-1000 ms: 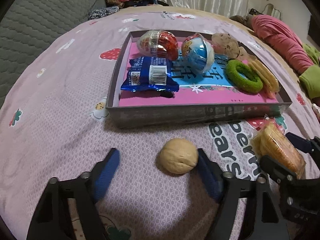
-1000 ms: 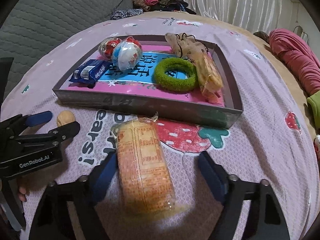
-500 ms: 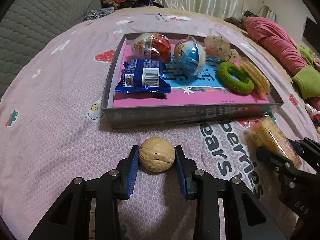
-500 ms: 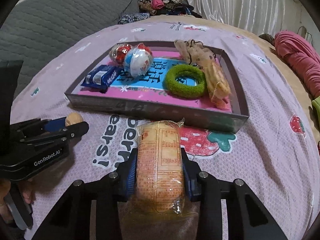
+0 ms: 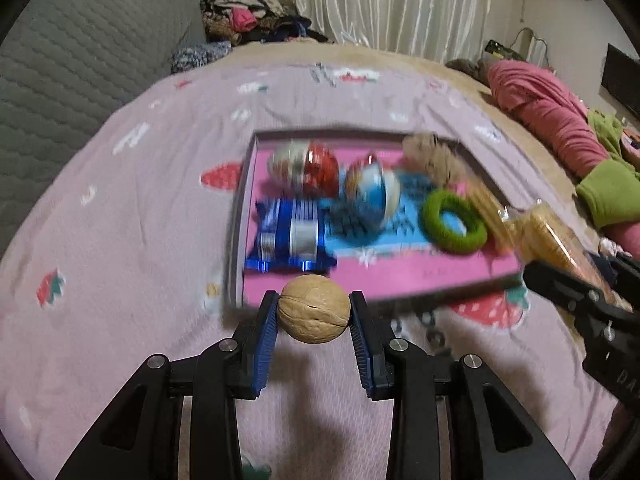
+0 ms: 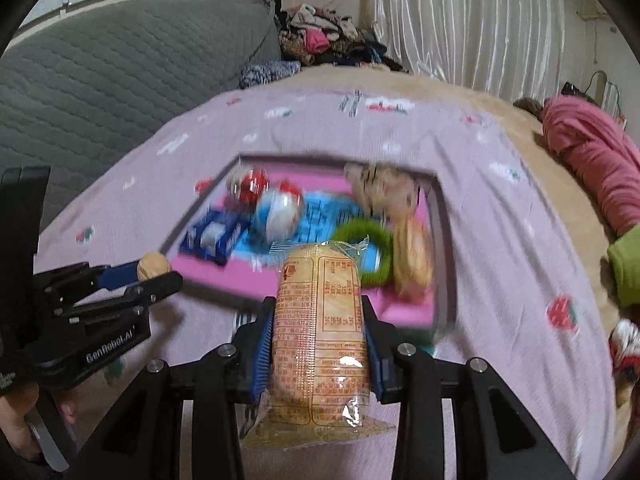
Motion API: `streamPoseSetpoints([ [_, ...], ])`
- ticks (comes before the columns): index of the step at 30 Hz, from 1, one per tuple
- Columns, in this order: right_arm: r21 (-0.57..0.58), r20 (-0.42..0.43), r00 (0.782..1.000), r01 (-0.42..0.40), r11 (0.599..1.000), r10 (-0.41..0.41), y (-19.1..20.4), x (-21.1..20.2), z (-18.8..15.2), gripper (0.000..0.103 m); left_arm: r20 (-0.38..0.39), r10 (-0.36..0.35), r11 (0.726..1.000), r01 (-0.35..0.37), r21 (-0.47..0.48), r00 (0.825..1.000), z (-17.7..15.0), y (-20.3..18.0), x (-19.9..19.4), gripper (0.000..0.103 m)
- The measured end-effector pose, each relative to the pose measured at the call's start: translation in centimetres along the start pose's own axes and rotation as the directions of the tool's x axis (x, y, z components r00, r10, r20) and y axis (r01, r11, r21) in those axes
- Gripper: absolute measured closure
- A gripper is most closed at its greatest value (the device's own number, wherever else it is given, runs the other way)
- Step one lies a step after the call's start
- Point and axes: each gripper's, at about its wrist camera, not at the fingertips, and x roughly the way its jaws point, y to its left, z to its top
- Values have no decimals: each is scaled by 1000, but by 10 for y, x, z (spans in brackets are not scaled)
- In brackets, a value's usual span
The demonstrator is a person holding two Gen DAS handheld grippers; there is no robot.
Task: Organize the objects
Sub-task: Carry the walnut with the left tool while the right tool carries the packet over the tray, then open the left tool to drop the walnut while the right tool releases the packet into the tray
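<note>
Both grippers have closed and lifted off the pink bedspread [image 5: 120, 240] since the earlier frames: the left gripper [image 5: 313, 316] now pinches the walnut [image 5: 313, 309] between its blue pads, and the right gripper [image 6: 318, 332] clamps the cracker packet [image 6: 318, 320] around its middle, each load hanging clear of the cloth just short of the tray [image 5: 240, 216]. Beyond them the tray already holds a blue wrapper [image 5: 288, 236], two toy eggs, a green ring [image 5: 454, 226] and another packet, so free floor is scarce. My worry is that the round, hard walnut could squirt from the pads, or roll once dropped, while the crackers may crack under the squeeze.
</note>
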Motion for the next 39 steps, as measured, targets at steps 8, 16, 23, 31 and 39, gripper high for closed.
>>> streamPoseSetpoints([
  [8, 7, 56, 998, 2, 1000, -2, -8, 10, 51, 64, 55, 10, 1000, -11, 11, 998, 48, -9, 9, 67],
  [16, 16, 24, 1000, -7, 1000, 6, -14, 56, 50, 64, 50, -3, 999, 4, -33, 999, 54, -6, 48, 67],
  [23, 20, -28, 1000, -12, 1000, 12, -18, 90, 31, 64, 41, -3, 1000, 3, 1, 999, 42, -17, 70, 67],
  [31, 15, -56, 998, -3, 1000, 4, -18, 108, 19, 63, 57, 23, 999, -25, 36, 998, 37, -23, 77, 67],
  [39, 7, -62, 998, 14, 1000, -14, -19, 112, 16, 60, 73, 54, 997, -58, 54, 996, 36, -24, 79, 48],
])
